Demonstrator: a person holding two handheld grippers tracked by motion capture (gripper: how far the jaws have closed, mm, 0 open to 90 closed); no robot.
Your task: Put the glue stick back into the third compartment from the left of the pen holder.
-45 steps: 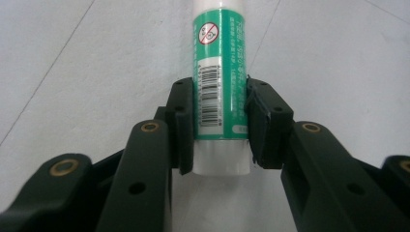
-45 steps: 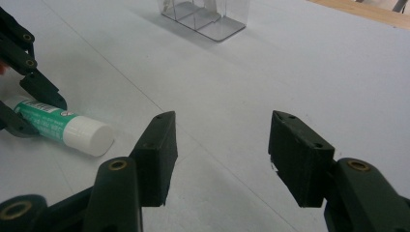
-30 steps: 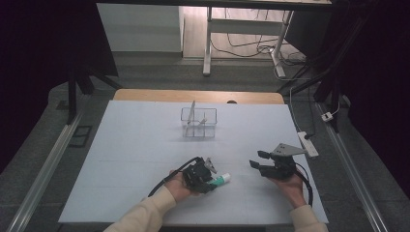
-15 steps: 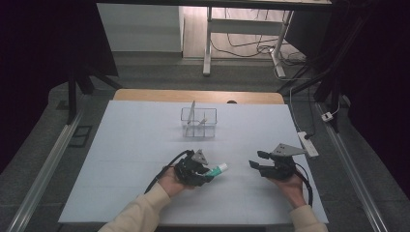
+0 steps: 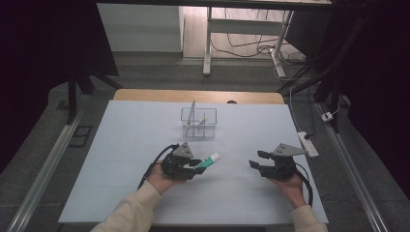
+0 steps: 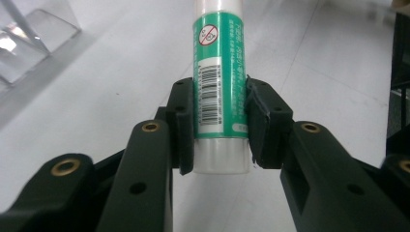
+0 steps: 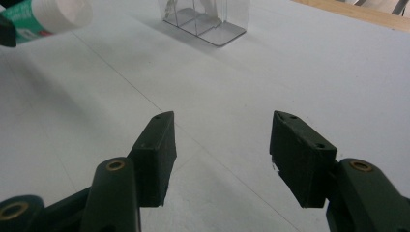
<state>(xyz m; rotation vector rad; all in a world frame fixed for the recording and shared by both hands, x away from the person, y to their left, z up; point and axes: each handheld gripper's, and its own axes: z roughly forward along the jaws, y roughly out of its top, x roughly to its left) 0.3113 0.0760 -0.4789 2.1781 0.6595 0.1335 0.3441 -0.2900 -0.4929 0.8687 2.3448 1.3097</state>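
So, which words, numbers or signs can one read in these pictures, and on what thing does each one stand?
Glue stick, held in the left gripper: a round red prohibition sign, with no words that can be read.
Glue stick, below the sign: a barcode; its digits are too small to read.
Glue stick, along the green label: lines of white print, too small and blurred to read.
Clear organizer and right gripper: no text.

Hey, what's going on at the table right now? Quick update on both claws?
Left claw shut on green glue stick, held above the sheet. Right claw open, empty. Clear organizer sits farther back; nothing lies between it and the stick.
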